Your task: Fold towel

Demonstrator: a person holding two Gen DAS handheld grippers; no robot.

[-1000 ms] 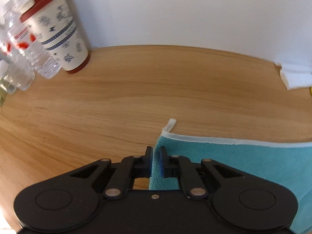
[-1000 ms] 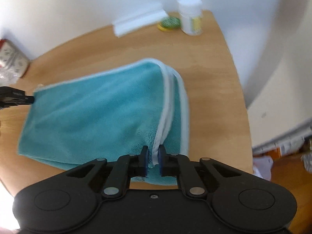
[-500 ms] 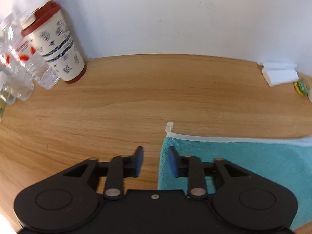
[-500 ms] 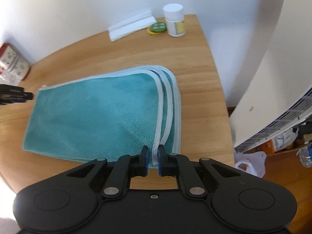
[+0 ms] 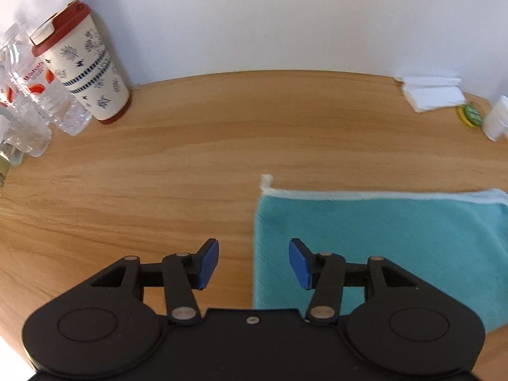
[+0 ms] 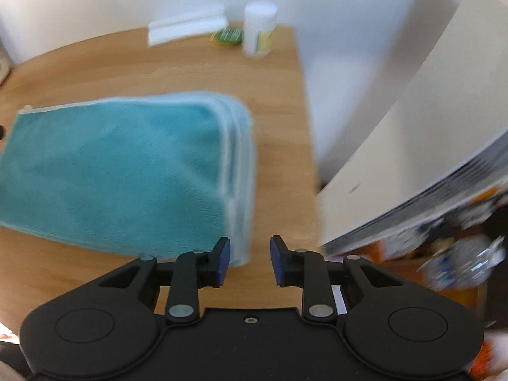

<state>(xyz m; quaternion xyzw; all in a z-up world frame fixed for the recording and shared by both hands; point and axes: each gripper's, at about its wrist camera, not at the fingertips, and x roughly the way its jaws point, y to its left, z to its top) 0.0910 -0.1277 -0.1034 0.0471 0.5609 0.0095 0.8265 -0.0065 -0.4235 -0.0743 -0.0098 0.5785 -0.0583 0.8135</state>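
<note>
Lying flat on the wooden table (image 5: 190,165), the folded teal towel (image 5: 381,238) runs its long axis from my left gripper (image 5: 253,262) toward my right gripper (image 6: 247,262). Both sets of jaws are spread wide and hold nothing. The towel's left short edge passes between my left fingers; its stacked white-hemmed end lies just left of my right fingers. Beyond the towel, against the wall, stand a patterned cup (image 5: 85,73) and a white bottle (image 6: 258,28).

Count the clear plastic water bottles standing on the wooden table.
2 clear plastic water bottles, both at the far-left edge: one beside the red-lidded patterned cup, one nearer; more may be cropped.
</note>
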